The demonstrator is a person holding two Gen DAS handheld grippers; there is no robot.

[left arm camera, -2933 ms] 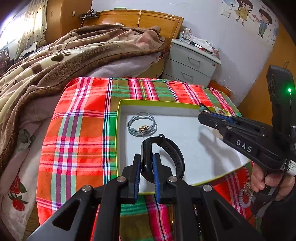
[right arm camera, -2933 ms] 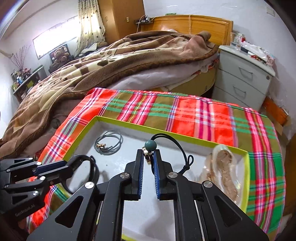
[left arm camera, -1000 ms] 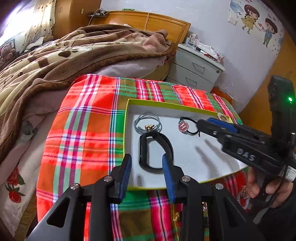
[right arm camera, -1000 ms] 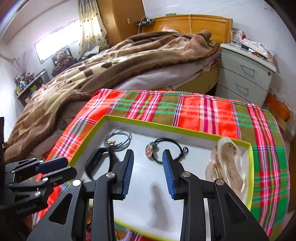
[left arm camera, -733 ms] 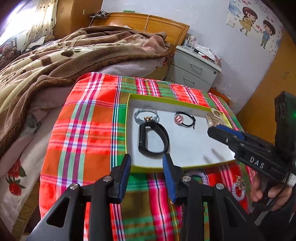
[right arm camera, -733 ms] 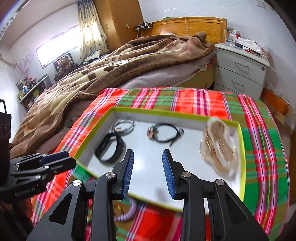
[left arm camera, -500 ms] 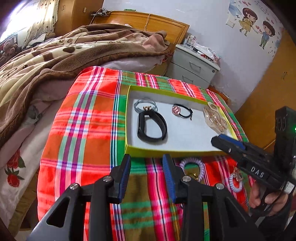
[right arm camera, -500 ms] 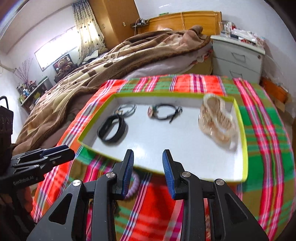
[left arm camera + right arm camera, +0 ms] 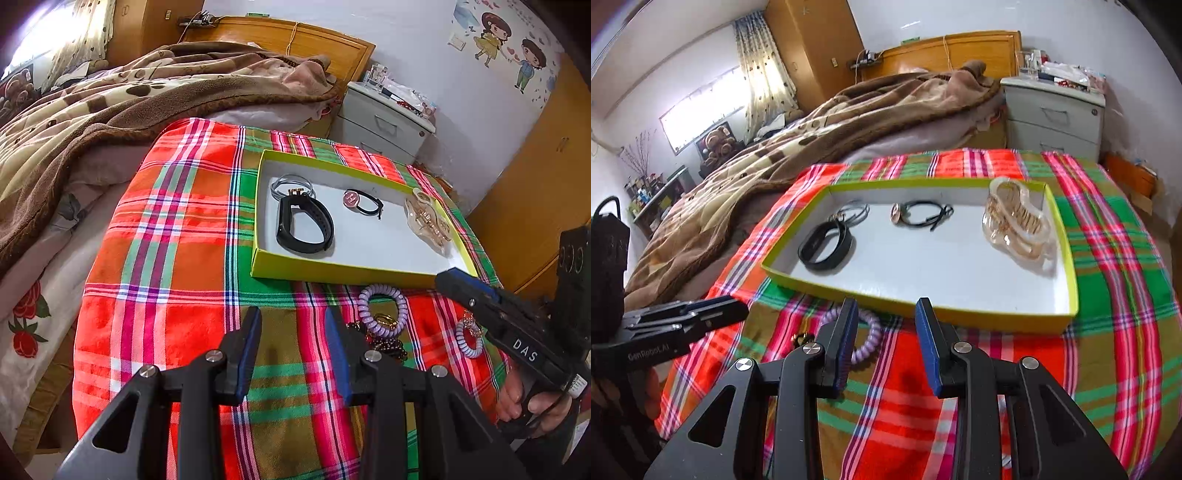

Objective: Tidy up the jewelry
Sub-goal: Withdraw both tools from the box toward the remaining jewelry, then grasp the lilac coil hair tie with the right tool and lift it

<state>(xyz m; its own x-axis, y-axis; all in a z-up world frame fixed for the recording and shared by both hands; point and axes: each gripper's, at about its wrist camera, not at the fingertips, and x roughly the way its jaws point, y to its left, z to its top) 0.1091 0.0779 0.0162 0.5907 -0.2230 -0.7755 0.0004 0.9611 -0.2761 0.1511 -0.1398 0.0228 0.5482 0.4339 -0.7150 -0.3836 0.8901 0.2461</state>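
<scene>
A yellow-rimmed white tray (image 9: 354, 272) (image 9: 923, 314) holds a black wristband (image 9: 303, 225) (image 9: 826, 246), a grey cord bracelet (image 9: 291, 184) (image 9: 854, 214), a black cord with a round charm (image 9: 364, 202) (image 9: 919, 215) and a clear gold hair clip (image 9: 428, 218) (image 9: 1017, 221). In front of the tray lie a purple coil hair tie (image 9: 382, 310) (image 9: 866, 338), a dark bead bracelet (image 9: 384, 343) and a small coil charm ring (image 9: 469, 338). My left gripper (image 9: 293, 343) is open and empty above the cloth. My right gripper (image 9: 886, 339) is open and empty, near the tray's front edge.
The tray lies on a red and green plaid cloth (image 9: 166, 229) over a table. A bed with a brown blanket (image 9: 110, 96) lies to the left. A grey nightstand (image 9: 384, 122) stands behind the table.
Both grippers let go of the wristband and the charm cord, opened, and drew back from the tray toward the near edge. The loose pieces in front of the tray came into view.
</scene>
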